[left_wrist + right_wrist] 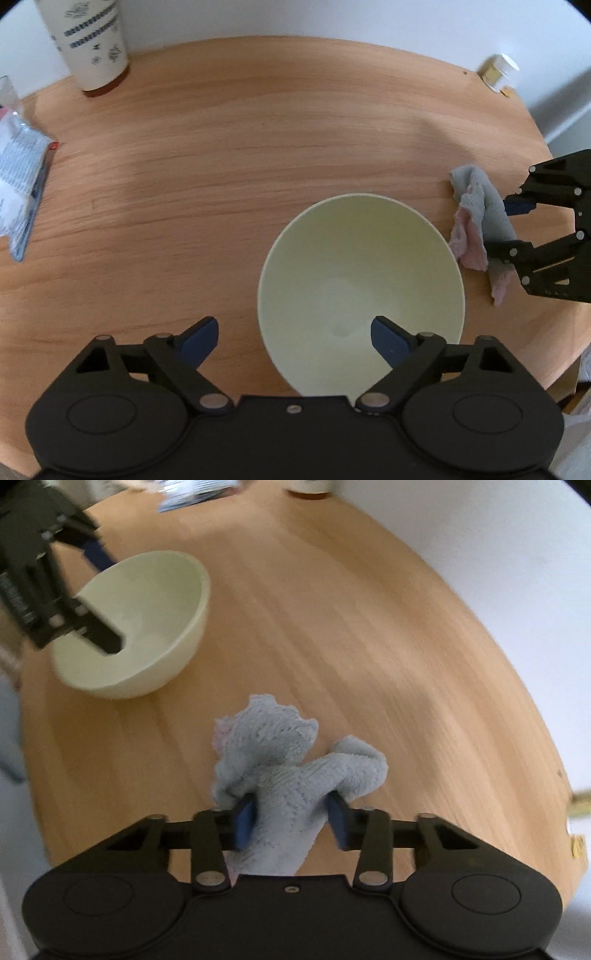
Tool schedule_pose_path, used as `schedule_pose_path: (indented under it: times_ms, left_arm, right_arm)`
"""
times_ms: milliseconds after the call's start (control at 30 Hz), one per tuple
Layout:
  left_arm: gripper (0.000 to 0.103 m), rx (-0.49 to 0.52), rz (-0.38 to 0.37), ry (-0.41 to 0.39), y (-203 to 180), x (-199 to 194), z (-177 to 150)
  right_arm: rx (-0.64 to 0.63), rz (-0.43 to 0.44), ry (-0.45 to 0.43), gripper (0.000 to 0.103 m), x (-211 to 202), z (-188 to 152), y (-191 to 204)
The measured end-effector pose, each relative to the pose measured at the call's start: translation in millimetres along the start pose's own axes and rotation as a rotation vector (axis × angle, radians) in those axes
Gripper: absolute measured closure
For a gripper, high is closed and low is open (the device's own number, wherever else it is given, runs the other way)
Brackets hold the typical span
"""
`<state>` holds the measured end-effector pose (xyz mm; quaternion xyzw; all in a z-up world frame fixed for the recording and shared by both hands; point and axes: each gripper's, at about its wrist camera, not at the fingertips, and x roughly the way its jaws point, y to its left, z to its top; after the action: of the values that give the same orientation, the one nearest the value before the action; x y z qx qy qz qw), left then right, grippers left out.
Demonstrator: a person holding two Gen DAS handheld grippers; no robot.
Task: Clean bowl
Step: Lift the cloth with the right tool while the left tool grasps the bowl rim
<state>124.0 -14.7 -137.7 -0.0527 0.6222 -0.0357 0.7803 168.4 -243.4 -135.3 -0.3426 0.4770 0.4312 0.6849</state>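
Note:
A pale green bowl [362, 258] [159, 590] stands upright on the round wooden table [221, 166]; its inside looks bare. My left gripper [293, 339] [110, 602] is open and straddles the bowl's near wall, one blue finger [388, 341] inside and the other outside over the wood. Neither pad touches the wall. To the right of the bowl lies a crumpled grey-blue and pink cloth [476, 206] [280, 760]. My right gripper [291, 823] [502, 225] is shut on a bunched fold of it, with both pads pressed into the fabric. The cloth still rests on the table.
A tall white patterned cup [92, 44] stands at the table's far left. A plastic packet [18, 177] lies at the left edge, and a small white-capped jar [498, 70] at the far right. The table's curved edge runs close behind the cloth.

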Motion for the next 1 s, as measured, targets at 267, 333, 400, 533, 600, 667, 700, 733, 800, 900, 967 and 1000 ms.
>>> schedule_pose_path:
  times_ms: [267, 333, 400, 533, 600, 667, 700, 733, 800, 900, 967, 1000]
  left_arm:
    - [0.043, -0.019, -0.065, -0.004, 12.4, 5.3, 5.2]
    - [0.047, -0.029, -0.056, 0.002, 16.0, 7.5, 6.3]
    - [0.048, -0.039, -0.054, 0.011, 21.9, 9.6, 6.9]
    - [0.054, -0.059, -0.081, 0.03, 29.1, 14.9, 5.9]
    - [0.064, -0.059, -0.104, 0.034, 33.4, 16.8, 4.1]
    - [0.07, -0.056, -0.122, 0.027, 35.4, 17.3, 4.0]
    - [0.071, -0.05, -0.122, 0.017, 36.0, 16.8, 3.9]
    - [0.073, -0.044, -0.118, 0.006, 36.7, 15.9, 3.5]
    - [0.084, -0.041, -0.144, -0.006, 40.7, 14.0, 3.3]
    - [0.089, -0.033, -0.164, -0.012, 43.3, 13.0, 4.2]
    - [0.092, -0.031, -0.171, -0.013, 45.8, 13.9, 5.3]
    - [0.092, -0.037, -0.177, -0.014, 47.6, 14.5, 6.0]
  right_arm:
    - [0.138, 0.004, 0.013, 0.066, 5.2, 8.5, -8.2]
    - [0.192, 0.018, 0.017, 0.066, 4.9, 8.2, -12.6]
    - [0.216, 0.024, 0.015, 0.066, 5.2, 7.5, -13.9]
    - [0.25, 0.007, -0.006, 0.071, 4.2, 6.4, -8.0]
    - [0.275, 0.002, -0.017, 0.079, 2.7, 5.8, -9.1]
    - [0.311, 0.01, -0.028, 0.083, 0.1, 5.8, -10.7]
    - [0.325, 0.013, -0.033, 0.084, 0.2, 7.4, -12.4]
    - [0.352, 0.019, -0.042, 0.085, -1.3, 7.8, -14.1]
    - [0.397, 0.029, -0.061, 0.085, -1.0, 7.6, -16.3]
    - [0.435, 0.02, -0.121, 0.086, -17.1, 8.7, -15.3]
    - [0.463, 0.022, -0.179, 0.086, -26.2, 16.0, -17.6]
    - [0.468, 0.022, -0.202, 0.086, -31.1, 19.4, -17.4]
